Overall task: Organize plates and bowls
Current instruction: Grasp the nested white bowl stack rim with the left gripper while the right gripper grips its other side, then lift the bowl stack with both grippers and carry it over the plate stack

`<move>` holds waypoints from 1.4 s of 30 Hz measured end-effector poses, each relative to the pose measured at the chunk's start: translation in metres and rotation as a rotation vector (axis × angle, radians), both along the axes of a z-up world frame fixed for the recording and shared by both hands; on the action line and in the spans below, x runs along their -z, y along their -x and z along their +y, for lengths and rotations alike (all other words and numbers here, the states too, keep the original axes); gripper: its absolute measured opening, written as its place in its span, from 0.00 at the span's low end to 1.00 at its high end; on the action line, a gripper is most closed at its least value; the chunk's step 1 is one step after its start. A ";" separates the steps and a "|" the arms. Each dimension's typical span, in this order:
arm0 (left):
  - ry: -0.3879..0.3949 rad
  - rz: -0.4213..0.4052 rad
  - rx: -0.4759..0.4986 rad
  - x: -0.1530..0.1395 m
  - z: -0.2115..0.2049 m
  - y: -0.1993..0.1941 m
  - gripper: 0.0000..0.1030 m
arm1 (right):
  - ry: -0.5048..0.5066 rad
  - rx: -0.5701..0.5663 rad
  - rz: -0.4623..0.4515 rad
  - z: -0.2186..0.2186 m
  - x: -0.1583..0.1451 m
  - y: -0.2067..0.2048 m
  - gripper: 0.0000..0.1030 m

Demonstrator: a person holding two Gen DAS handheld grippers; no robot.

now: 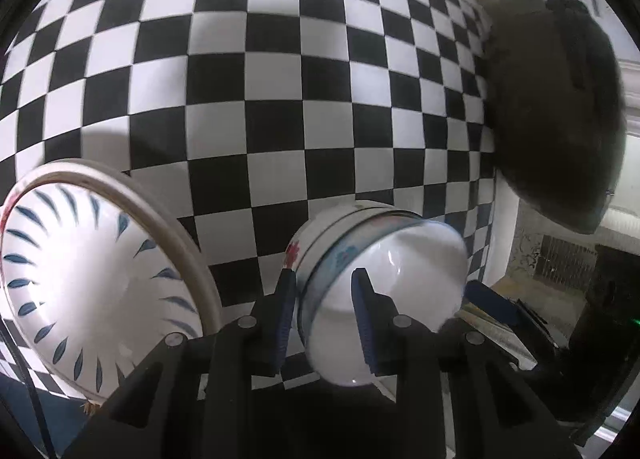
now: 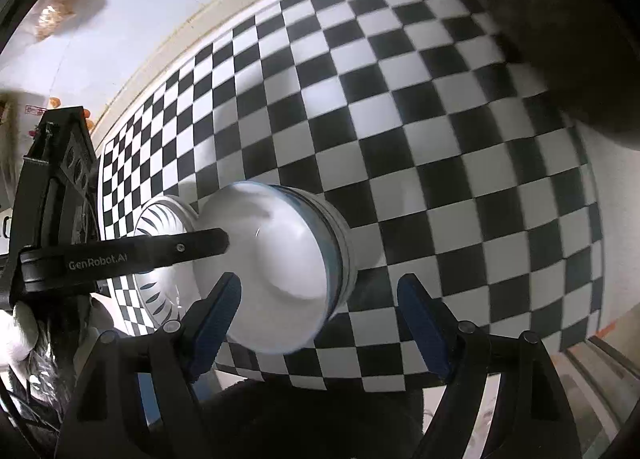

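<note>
While the left gripper pinches the small bowl's rim, the right gripper stands spread.

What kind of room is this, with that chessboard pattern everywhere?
Probably a home dining or kitchen corner, though little of the room shows. A table under a black-and-white checked cloth carries household crockery: a bowl with blue leaf strokes and a small white bowl held by hand tongs.

Left gripper: black body, blue pads, pitched steeply down, jaws narrow and clamped across the wall of a small white bowl. Right gripper: same build, also pitched down, jaws spread wide, pads clear of everything.
</note>
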State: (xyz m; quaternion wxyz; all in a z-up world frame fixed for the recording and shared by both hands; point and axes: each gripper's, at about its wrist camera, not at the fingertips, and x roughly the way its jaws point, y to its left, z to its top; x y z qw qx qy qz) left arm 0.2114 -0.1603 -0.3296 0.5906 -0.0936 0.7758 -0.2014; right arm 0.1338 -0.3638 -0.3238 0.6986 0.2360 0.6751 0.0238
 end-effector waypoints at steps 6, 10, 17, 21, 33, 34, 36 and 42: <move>-0.055 0.010 0.067 0.020 -0.013 -0.001 0.29 | -0.032 -0.010 0.063 0.006 0.036 -0.013 0.80; -0.065 0.047 0.084 0.037 -0.016 -0.002 0.34 | -0.062 -0.007 0.100 0.010 0.056 -0.017 0.80; -0.010 0.098 0.063 0.050 -0.019 -0.004 0.48 | -0.104 -0.001 0.135 0.016 0.080 -0.022 0.80; 0.027 0.115 0.052 0.055 -0.018 -0.007 0.48 | -0.142 0.012 0.155 0.014 0.092 -0.024 0.80; 0.060 0.084 0.067 0.055 -0.025 -0.002 0.54 | -0.264 0.053 0.184 0.024 0.115 -0.021 0.67; 0.061 0.081 0.064 0.055 -0.023 -0.002 0.54 | -0.267 0.058 0.179 0.023 0.115 -0.020 0.67; 0.064 0.074 0.049 0.053 -0.021 -0.001 0.54 | -0.280 0.065 0.165 0.021 0.115 -0.018 0.64; 0.053 0.058 0.043 0.050 -0.016 0.003 0.55 | -0.305 0.073 0.145 0.013 0.115 -0.011 0.60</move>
